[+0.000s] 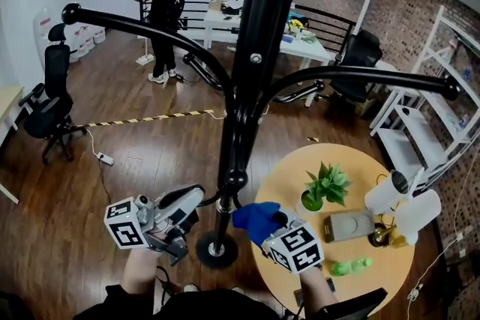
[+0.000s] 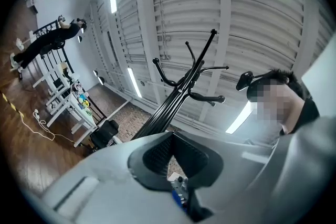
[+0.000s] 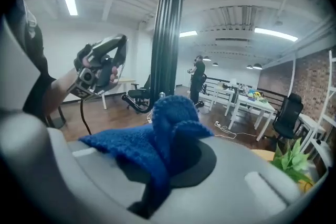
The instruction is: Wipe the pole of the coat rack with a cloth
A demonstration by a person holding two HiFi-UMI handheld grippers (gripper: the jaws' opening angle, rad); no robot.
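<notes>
The black coat rack pole (image 1: 244,101) rises through the middle of the head view from its round base (image 1: 216,249). My right gripper (image 1: 279,227) is shut on a blue knitted cloth (image 1: 255,219), just right of the pole's lower part. In the right gripper view the cloth (image 3: 157,139) bunches up between the jaws of the right gripper (image 3: 173,157), with the pole (image 3: 165,34) close ahead. My left gripper (image 1: 184,204) sits left of the pole, jaws together and holding nothing. Seen from the left gripper (image 2: 173,160), the pole (image 2: 173,105) slants upward.
A round wooden table (image 1: 375,161) at my right carries a potted plant (image 1: 326,187), a white lamp (image 1: 390,195) and a green object (image 1: 349,266). A person (image 1: 161,11) stands at the back. An office chair (image 1: 49,97) is at left, white shelving (image 1: 420,124) at right.
</notes>
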